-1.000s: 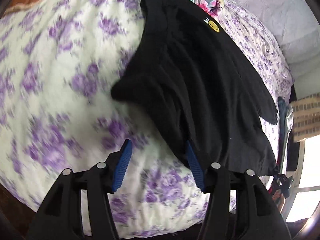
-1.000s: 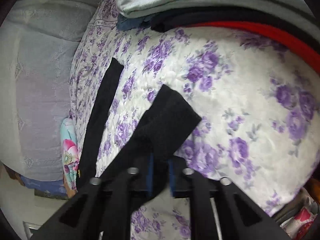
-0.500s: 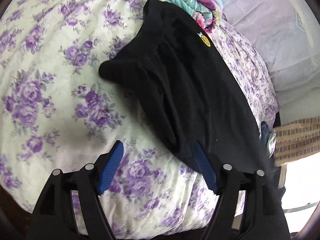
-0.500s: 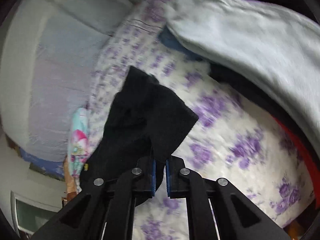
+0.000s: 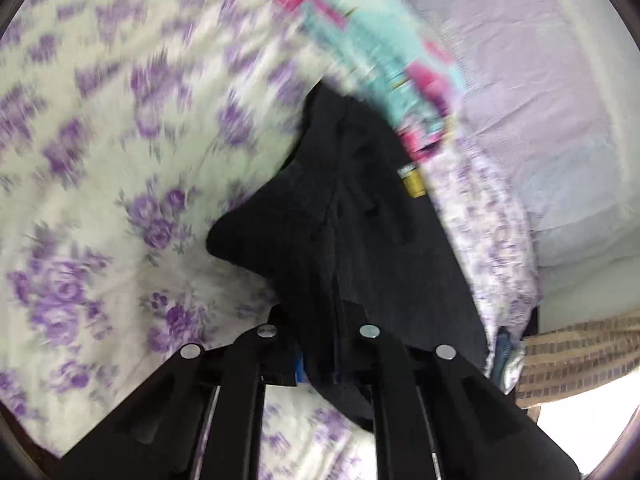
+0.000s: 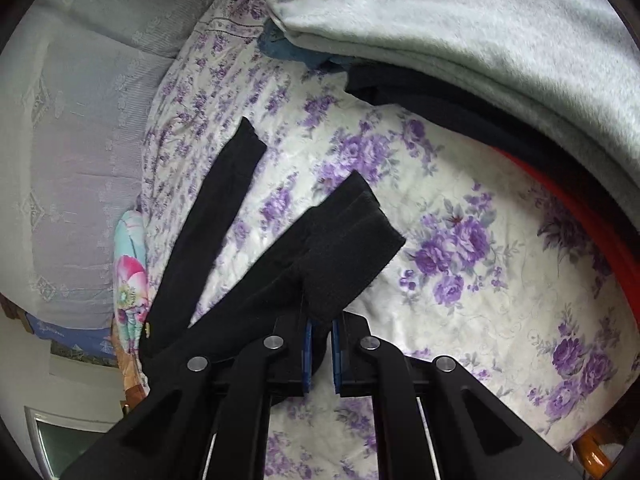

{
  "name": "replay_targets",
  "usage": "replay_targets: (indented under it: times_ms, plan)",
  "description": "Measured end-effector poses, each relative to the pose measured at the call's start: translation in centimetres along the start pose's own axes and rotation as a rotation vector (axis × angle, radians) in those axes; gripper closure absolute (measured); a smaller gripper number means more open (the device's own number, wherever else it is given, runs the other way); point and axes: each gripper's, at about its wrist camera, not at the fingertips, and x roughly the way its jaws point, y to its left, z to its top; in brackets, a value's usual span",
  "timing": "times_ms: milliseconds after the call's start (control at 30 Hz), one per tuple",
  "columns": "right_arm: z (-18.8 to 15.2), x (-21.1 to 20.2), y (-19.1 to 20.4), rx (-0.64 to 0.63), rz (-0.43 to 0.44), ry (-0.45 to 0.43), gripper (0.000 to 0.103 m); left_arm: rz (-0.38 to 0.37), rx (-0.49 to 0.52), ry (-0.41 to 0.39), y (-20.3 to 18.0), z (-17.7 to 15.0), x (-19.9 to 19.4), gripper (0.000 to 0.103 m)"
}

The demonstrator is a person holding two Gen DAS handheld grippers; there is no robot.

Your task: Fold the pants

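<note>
A: How many garments in play?

B: One pair of black fabric pants (image 5: 360, 216), with a small yellow tag (image 5: 414, 184) near the waist, lying on the white bedspread with purple flowers (image 5: 120, 184). Two legs show in the right wrist view: one lies flat and straight toward the far edge of the bed, the other ends in a cuff (image 6: 352, 248) lifted off the bedspread.

A: And the tongs?

B: Two. The left gripper (image 5: 320, 360) is pressed together on a bunch of the pants' cloth; only a sliver of its blue pad (image 5: 298, 364) shows beside the fabric. The right gripper (image 6: 320, 350) is pinching the lifted leg just behind its cuff, the cloth running down between its blue pads (image 6: 307, 354).

A: What hems them in?

B: One turquoise and pink floral folded cloth (image 5: 384, 64) touches the waist end. A pale lilac textured cover (image 5: 540, 120) runs along that edge of the bed. At the other side sits one stack of folded clothes, a pale grey fleece (image 6: 480, 32) on top, dark and red layers under it.

A: Open room?

B: A broad stretch of flowered bedspread lies between the lifted cuff and the stack. The left view is blurred, so its finer detail is hard to tell.
</note>
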Motion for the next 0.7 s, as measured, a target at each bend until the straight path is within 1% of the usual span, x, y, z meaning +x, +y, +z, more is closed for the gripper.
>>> replay_targets:
  times_ms: [33, 100, 133, 167, 200, 233, 267, 300, 333, 367, 400, 433, 467, 500, 533, 567, 600, 633, 667, 700]
  plan:
    - [-0.3, -0.4, 0.4, -0.015, 0.01, 0.001, 0.096, -0.013, 0.029, -0.046, -0.7, -0.4, -2.7, 0.095]
    - [-1.1, -0.5, 0.3, -0.013, 0.021, 0.026, 0.095, -0.01, 0.063, -0.096, -0.8, -0.8, -6.2, 0.095]
    - [-1.7, 0.0, -0.2, -0.005, 0.012, 0.054, 0.095, 0.018, 0.08, -0.102, -0.4, -1.0, -7.4, 0.095]
    - [-2.5, 0.7, -0.7, -0.011, -0.005, 0.084, 0.095, 0.061, 0.101, -0.094, 0.3, -1.1, -7.7, 0.094]
    - [-3.3, 1.6, -1.3, -0.019, -0.024, 0.116, 0.095, 0.13, 0.122, -0.065, 1.1, -1.2, -7.2, 0.094]
    - [-4.1, 2.7, -1.9, -0.032, -0.068, 0.152, 0.095, 0.213, 0.132, -0.01, 2.3, -1.3, -5.7, 0.093]
    - [-4.8, 3.5, -2.4, -0.046, -0.103, 0.177, 0.095, 0.299, 0.149, 0.062, 3.6, -1.7, -3.6, 0.092]
    - [-5.0, 3.5, -2.8, -0.059, -0.088, 0.167, 0.096, 0.384, 0.169, 0.138, 4.6, -2.3, -1.5, 0.09]
    - [-5.0, 3.3, -2.9, -0.061, -0.074, 0.174, 0.095, 0.466, 0.182, 0.225, 5.8, -3.1, 0.5, 0.084]
    - [-4.7, 2.8, -2.8, -0.044, -0.074, 0.196, 0.094, 0.487, 0.197, 0.256, 6.4, -3.7, 1.3, 0.083]
    - [-4.4, 2.1, -2.6, -0.037, -0.091, 0.216, 0.087, 0.479, 0.228, 0.232, 6.2, -4.1, 0.9, 0.082]
    - [-3.9, 1.1, -2.1, -0.052, -0.121, 0.224, 0.076, 0.477, 0.234, 0.222, 6.0, -4.1, 0.1, 0.074]
    - [-3.4, -0.4, -1.5, -0.081, -0.153, 0.202, 0.066, 0.481, 0.238, 0.222, 5.7, -3.9, -0.8, 0.063]
    - [-2.7, -2.0, -0.8, -0.111, -0.174, 0.155, 0.049, 0.491, 0.274, 0.215, 5.2, -3.7, -2.0, 0.057]
    - [-2.0, -3.4, 0.0, -0.139, -0.184, 0.107, 0.042, 0.512, 0.33, 0.208, 4.6, -3.5, -3.0, 0.047]
    - [-1.2, -4.3, 0.9, -0.161, -0.174, 0.078, 0.042, 0.556, 0.374, 0.198, 4.1, -3.3, -3.9, 0.047]
    - [-0.4, -4.8, 2.0, -0.181, -0.147, 0.058, 0.042, 0.624, 0.41, 0.186, 3.7, -2.7, -4.7, 0.05]
    - [0.7, -4.8, 3.0, -0.205, -0.118, 0.039, 0.042, 0.645, 0.413, 0.179, 3.5, -2.1, -5.3, 0.05]
    - [1.8, -4.5, 4.1, -0.226, -0.086, 0.017, 0.042, 0.638, 0.408, 0.166, 3.2, -1.2, -5.9, 0.05]
    - [2.8, -3.7, 5.3, -0.239, -0.052, 0.001, 0.042, 0.625, 0.407, 0.136, 2.4, -0.2, -6.3, 0.05]
